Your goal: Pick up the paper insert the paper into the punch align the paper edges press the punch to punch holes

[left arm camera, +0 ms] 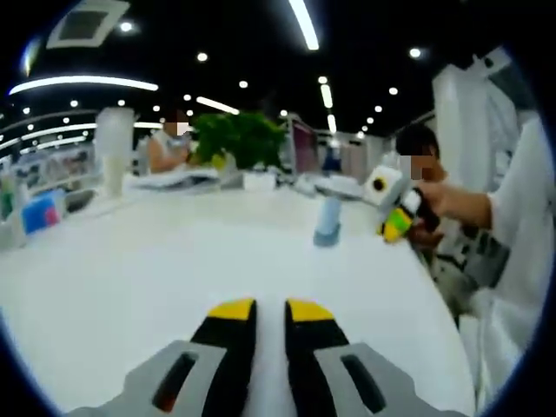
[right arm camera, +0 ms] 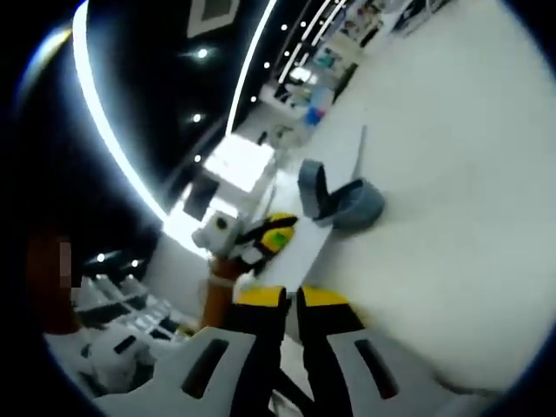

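Left gripper (left arm camera: 269, 311): yellow-tipped black jaws nearly together, a narrow gap between them, nothing held; they hover over the white table (left arm camera: 174, 261)
Right gripper (right arm camera: 291, 297): jaws close together with a slim gap, nothing between them; in the left gripper view it appears at right (left arm camera: 395, 224), held in a person's hand (left arm camera: 432, 201)
Punch (right arm camera: 340, 201): grey-blue, standing on the white table (right arm camera: 452, 174) ahead of the right gripper's jaws; in the left gripper view it stands mid-table (left arm camera: 328, 221), well apart from the left jaws
Paper (right arm camera: 343, 187): white sheet lying flat under the punch
Surroundings: green plant (left arm camera: 239, 139) at the far table edge; seated person (left arm camera: 169, 143) beside it
Writing: no brand or label legible
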{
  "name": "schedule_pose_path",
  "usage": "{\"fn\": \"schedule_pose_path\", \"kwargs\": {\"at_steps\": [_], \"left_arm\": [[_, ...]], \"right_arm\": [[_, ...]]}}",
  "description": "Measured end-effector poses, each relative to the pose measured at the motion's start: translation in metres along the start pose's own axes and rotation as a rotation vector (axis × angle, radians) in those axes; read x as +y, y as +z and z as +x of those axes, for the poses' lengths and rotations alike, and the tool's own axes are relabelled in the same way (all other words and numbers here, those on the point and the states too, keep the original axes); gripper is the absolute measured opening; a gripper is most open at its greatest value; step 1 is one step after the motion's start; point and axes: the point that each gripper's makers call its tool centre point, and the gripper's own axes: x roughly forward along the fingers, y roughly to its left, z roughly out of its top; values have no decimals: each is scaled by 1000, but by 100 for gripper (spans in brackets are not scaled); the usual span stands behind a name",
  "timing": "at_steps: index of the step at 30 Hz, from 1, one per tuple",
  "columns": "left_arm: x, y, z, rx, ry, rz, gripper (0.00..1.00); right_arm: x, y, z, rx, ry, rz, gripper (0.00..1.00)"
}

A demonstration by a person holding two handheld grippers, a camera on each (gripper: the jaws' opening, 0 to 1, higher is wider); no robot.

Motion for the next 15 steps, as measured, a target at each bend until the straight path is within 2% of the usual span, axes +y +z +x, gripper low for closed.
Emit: {"fn": "schedule_pose_path", "kwargs": {"at_steps": [3,5,7,9,10,15], "left_arm": [[1,0,0,-2,1,-3,15],[1,1,0,-2,1,-2,15],[1,1,0,-4,-3,-3,15],[2,2,0,-5,-3,-10,15],[2,2,0,-5,-3,-8,15],[2,2,0,-7,-8,-18,15]], "right_arm": [[5,10,-18,-27,-9,-105,15],[6,23,-31,-64,-34,-232,18],[7,36,-39,-88,-61,-440,21],[-2,51,-47,-101,-113,-642,24],[-6,54,-49,-89,-116,-752,24],[-17,64,-42,-69,-119,-921,25]]}}
